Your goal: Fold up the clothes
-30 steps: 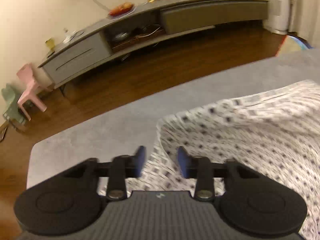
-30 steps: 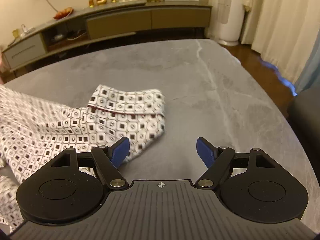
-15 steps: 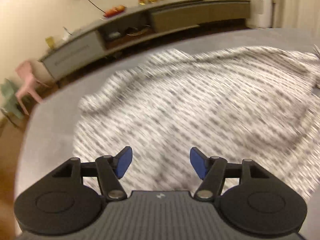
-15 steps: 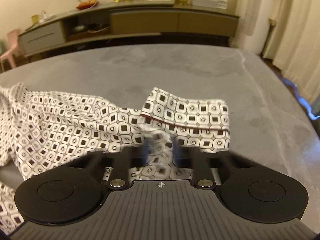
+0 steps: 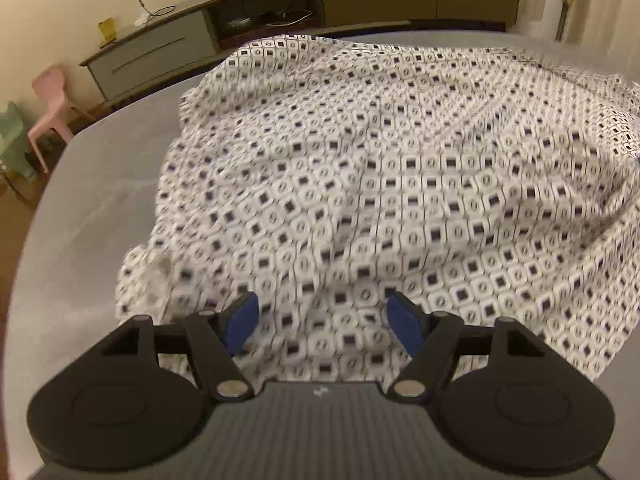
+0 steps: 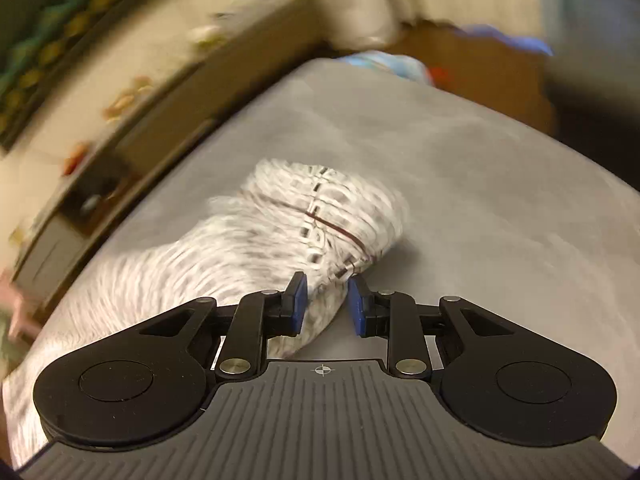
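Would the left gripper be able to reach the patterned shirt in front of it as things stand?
Probably yes. The left gripper is right over the patterned shirt on the grey table, its jaws opening, with nothing in the way.

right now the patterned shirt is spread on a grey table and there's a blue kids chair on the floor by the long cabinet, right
Not quite: the chair is pink, as the left wrist view shows. The patterned shirt does lie spread on the grey table, near the long cabinet.

Home living room, long low media cabinet (image 5: 248, 28) along wall, pink child's chair (image 5: 50, 100), wooden floor (image 5: 16, 196)
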A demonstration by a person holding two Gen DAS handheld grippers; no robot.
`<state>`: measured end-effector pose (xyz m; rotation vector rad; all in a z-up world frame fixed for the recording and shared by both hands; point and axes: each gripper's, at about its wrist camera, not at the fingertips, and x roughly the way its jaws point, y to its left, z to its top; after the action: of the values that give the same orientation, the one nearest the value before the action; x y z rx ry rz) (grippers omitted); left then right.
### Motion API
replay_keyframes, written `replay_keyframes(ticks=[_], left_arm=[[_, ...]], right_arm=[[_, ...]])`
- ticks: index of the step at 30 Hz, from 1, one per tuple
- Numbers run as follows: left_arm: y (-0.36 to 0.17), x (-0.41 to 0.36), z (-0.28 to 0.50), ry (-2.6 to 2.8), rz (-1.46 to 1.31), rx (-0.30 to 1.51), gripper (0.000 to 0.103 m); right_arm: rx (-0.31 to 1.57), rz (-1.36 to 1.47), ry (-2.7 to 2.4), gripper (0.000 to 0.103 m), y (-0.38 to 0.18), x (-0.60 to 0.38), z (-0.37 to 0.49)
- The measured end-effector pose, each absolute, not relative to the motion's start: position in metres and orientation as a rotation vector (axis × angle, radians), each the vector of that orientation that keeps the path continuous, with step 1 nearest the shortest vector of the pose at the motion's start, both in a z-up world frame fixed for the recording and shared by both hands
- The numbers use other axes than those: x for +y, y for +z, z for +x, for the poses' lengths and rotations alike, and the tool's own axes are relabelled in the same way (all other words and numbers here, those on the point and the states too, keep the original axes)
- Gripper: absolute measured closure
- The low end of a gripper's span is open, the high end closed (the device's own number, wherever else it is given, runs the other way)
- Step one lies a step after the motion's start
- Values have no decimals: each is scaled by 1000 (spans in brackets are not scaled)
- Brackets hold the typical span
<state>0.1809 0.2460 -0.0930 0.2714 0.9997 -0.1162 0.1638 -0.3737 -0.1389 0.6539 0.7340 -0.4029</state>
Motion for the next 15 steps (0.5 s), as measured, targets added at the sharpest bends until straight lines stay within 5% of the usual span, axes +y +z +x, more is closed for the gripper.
replay_keyframes(ticks=[10, 13, 15], left_arm=[[-89, 243, 153, -17, 342, 1013, 29], [-88, 242, 153, 22, 336, 1021, 25], [-82, 239, 153, 38, 318, 1012, 39]], right_arm=[[708, 469, -390, 72, -123, -349, 172], [816, 452, -358, 82, -133, -352, 189], [822, 315, -443, 88, -129, -348, 196]])
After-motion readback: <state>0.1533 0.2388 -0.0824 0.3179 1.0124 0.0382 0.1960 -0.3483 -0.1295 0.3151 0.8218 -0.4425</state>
